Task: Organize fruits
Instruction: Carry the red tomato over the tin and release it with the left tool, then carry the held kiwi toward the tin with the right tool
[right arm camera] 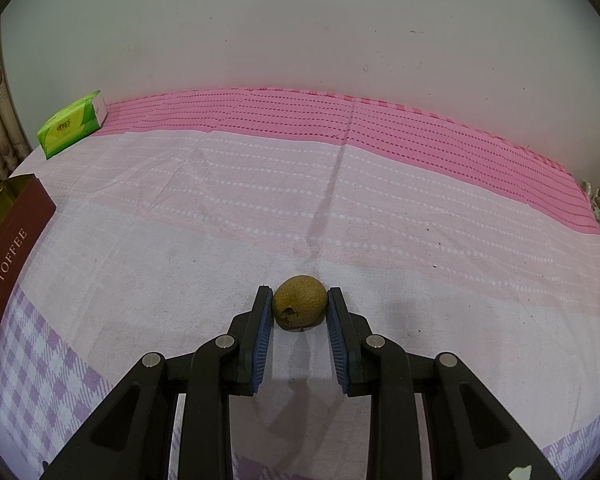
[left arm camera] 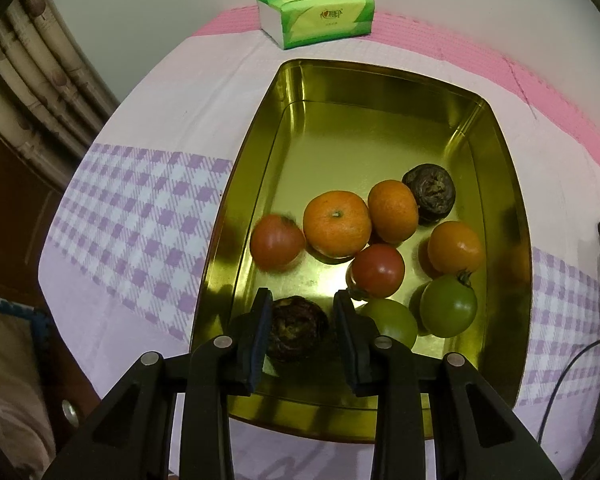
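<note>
1. Left wrist view: the left gripper (left arm camera: 303, 300) hangs over the near end of a gold tin (left arm camera: 252, 184) that sits on a pink and lilac checked cloth (left arm camera: 140, 216).
2. Its jaws are nearly closed, with a dark wrinkled fruit (left arm camera: 296, 330) between the pads; the fruit seems to lie on the tin floor, and I cannot tell whether the pads press it.
3. In the tin, a blurred red tomato (left arm camera: 277, 241) lies at ten o'clock from the gripper. Three oranges (left arm camera: 337, 224) sit at twelve to two o'clock.
4. A second dark fruit (left arm camera: 430, 193) lies beyond the oranges. Another red tomato (left arm camera: 379, 270) and two green tomatoes (left arm camera: 448, 306) lie at two to three o'clock.
5. A green tissue pack (left arm camera: 316, 16) lies past the tin at twelve o'clock.
6. Right wrist view: the right gripper (right arm camera: 300, 300) is closed on a small brownish-green fruit (right arm camera: 300, 303), both pads touching its sides, right at the cloth (right arm camera: 340, 200).
7. The tin's red side (right arm camera: 8, 256), lettered TOFFEE, stands at nine o'clock; the tissue pack (right arm camera: 72, 124) is at ten o'clock.
</note>
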Motion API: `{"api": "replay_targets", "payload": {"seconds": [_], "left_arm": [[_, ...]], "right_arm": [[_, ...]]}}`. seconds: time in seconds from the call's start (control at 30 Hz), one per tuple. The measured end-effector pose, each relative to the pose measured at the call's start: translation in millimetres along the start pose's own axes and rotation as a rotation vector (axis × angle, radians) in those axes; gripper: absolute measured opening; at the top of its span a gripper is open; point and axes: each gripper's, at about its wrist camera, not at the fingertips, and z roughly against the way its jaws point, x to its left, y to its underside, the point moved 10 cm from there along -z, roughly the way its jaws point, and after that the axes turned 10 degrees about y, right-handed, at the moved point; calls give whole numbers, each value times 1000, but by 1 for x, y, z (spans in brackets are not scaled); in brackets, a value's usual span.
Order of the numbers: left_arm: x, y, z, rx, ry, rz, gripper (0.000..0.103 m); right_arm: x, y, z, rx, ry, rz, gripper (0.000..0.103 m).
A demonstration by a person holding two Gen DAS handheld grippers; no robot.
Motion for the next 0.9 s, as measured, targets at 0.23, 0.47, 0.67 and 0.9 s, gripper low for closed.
{"api": "replay_targets", "payload": {"seconds": [0.23, 0.47, 0.67, 0.9], "left_arm": [[-1, -1, 4, -16, 7, -13, 33], [-9, -3, 16, -51, 17, -35, 35], [-7, -4, 35, -79, 16, -40, 39], [3, -8, 56, -124, -17, -45, 45]], "right_arm": [[1, 0, 0, 0, -1, -1, 25], [0, 0, 0, 0, 0, 1, 25], [1, 0, 0, 0, 0, 1, 25], [1, 0, 0, 0, -5, -3, 26]]}}
